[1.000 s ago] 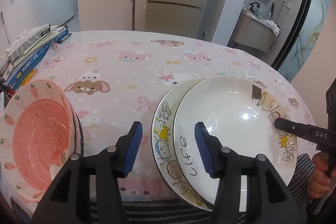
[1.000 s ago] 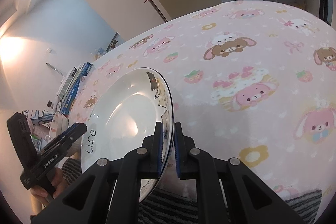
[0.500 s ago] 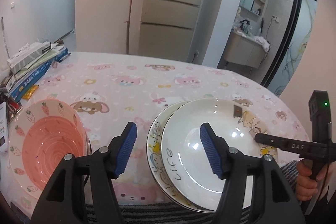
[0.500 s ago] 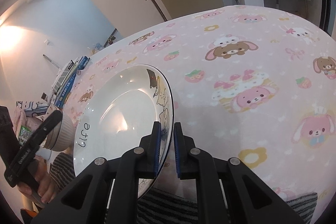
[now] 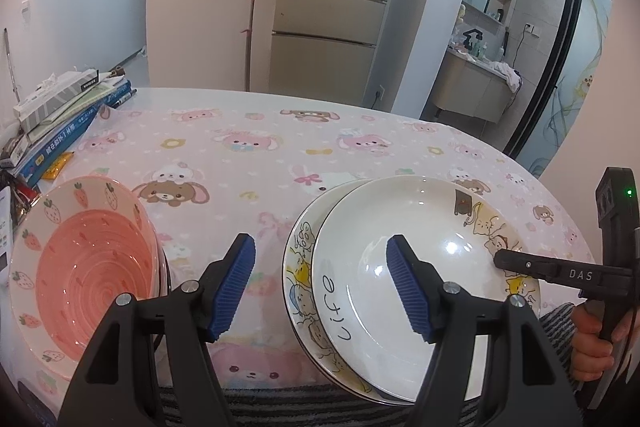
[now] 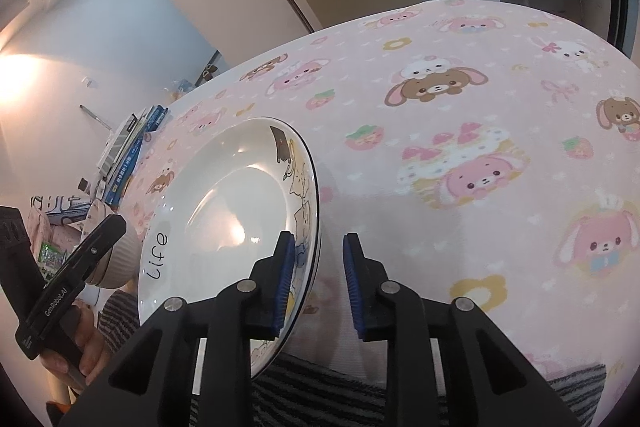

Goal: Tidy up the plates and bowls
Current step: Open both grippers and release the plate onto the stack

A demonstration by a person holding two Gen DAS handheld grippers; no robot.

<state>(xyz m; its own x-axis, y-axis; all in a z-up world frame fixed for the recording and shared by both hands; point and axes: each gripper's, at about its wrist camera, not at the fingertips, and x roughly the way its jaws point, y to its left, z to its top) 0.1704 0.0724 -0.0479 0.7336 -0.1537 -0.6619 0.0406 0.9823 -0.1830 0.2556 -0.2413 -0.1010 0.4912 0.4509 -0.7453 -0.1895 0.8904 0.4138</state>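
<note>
The white plate with "life" on it (image 5: 404, 267) sits on top of a second cartoon plate (image 5: 300, 267), whose rim peeks out at the 9 o'clock side. Both lie near the front edge of the tabletop (image 5: 280, 155), which wears a pink cloth with bunnies and bears.

The right hand-held gripper (image 6: 318, 283) has just been opening its jaws. They now stand narrowly apart with the plate's near rim between them: the left pad (image 6: 286, 283) is right up against the inside of the rim, while the right pad (image 6: 352, 291) stands clear, so the plate is no longer pinched. In the left wrist view that same gripper comes in from 3 o'clock, its tip over the cat drawings on the rim, with a hand (image 5: 596, 331) on the handle.

The left hand-held gripper (image 5: 320, 283) has also just been opening, and its jaws stand wide with nothing between them, hovering above the gap between the plates and the pink strawberry bowl (image 5: 80, 275). That bowl sits at 9 o'clock of the plate stack, near the left edge of the tabletop. A pile of books (image 5: 68, 119) lies further back at about 10 o'clock.
</note>
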